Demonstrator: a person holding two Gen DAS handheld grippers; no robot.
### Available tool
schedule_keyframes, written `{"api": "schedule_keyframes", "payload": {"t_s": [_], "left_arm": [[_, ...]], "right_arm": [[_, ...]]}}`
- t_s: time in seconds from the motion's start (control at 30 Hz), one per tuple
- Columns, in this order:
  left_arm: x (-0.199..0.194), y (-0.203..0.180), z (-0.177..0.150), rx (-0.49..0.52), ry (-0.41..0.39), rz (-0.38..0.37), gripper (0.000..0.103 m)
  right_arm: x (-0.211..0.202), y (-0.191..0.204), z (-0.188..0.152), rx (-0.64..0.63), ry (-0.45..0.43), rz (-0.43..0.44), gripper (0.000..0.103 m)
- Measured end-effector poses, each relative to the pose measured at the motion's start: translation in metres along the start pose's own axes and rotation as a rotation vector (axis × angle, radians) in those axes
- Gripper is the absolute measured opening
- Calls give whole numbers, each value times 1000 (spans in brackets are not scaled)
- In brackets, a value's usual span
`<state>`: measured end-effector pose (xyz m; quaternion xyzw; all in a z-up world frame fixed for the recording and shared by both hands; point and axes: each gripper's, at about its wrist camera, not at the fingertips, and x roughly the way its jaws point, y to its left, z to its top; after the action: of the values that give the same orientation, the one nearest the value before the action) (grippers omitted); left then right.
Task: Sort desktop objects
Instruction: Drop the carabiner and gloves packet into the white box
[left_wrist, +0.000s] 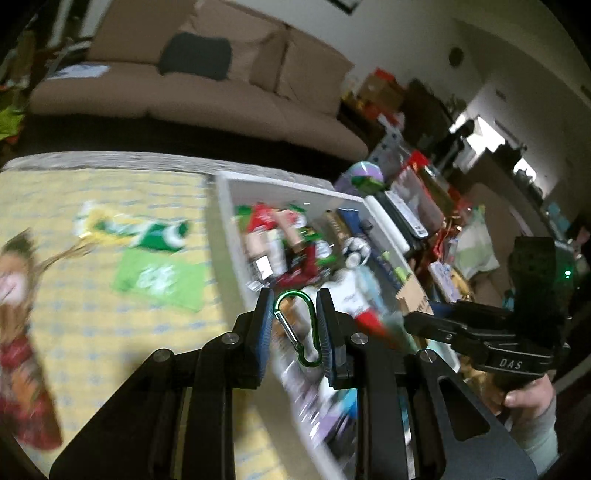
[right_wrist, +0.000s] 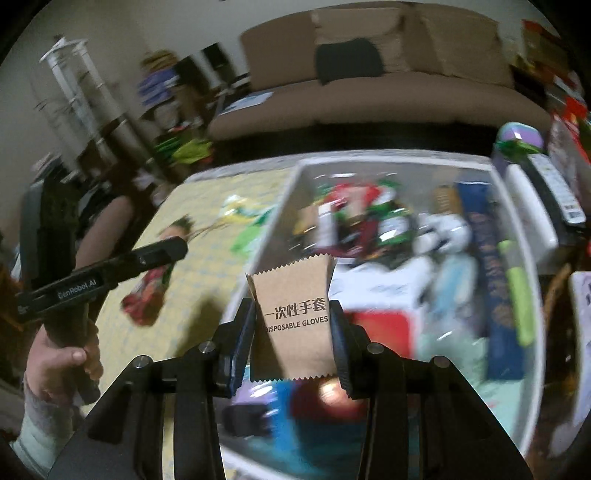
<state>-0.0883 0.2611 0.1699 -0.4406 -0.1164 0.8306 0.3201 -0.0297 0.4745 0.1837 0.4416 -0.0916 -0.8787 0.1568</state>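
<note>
Black hand-held gripper (left_wrist: 294, 300), blue pads (left_wrist: 263, 332), silver screws.

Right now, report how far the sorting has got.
Done: the white bin already holds many packets and toys. In hand: the left gripper is shut on a green carabiner, and the right gripper on a brown disposable gloves packet, both over the bin. Left: green packets and a red snack bag on the yellow cloth.

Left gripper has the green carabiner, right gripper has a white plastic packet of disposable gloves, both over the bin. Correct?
Not quite. The packet in the right gripper is brown paper, not white plastic, as the right wrist view shows. The rest holds: the left gripper has the green carabiner, both over the bin.
</note>
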Motion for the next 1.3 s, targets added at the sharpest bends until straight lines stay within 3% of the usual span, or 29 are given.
{"api": "schedule_keyframes", "payload": {"t_s": [0.2, 0.47, 0.53, 0.57, 0.6, 0.63, 0.67, 0.93, 1.0, 1.2, 1.3], "left_arm": [[90, -24, 53, 27, 87, 87, 22], [166, -12, 67, 52, 187, 255, 22], [172, -10, 67, 58, 186, 272, 30], [171, -8, 66, 55, 182, 279, 39], [170, -8, 67, 51, 176, 284, 47], [164, -6, 65, 42, 163, 278, 49], [158, -4, 66, 36, 153, 272, 51], [63, 2, 55, 61, 22, 247, 64], [31, 13, 48, 58, -12, 262, 73], [-41, 57, 25, 28, -78, 358, 101], [-67, 85, 15, -13, -81, 376, 103]], "right_arm": [[37, -54, 63, 124, 1, 7, 40], [115, -94, 109, 261, 43, 19, 43], [131, -95, 111, 265, 66, 3, 47], [137, -96, 111, 269, 76, 2, 50], [142, -98, 110, 279, 87, 0, 61], [145, -100, 110, 289, 93, -2, 72], [145, -102, 110, 300, 90, 0, 74], [105, -105, 103, 318, 26, 19, 75], [93, -99, 100, 301, 17, 22, 75], [65, -46, 89, 176, 3, 32, 83], [59, -8, 83, 95, -4, 55, 87]]}}
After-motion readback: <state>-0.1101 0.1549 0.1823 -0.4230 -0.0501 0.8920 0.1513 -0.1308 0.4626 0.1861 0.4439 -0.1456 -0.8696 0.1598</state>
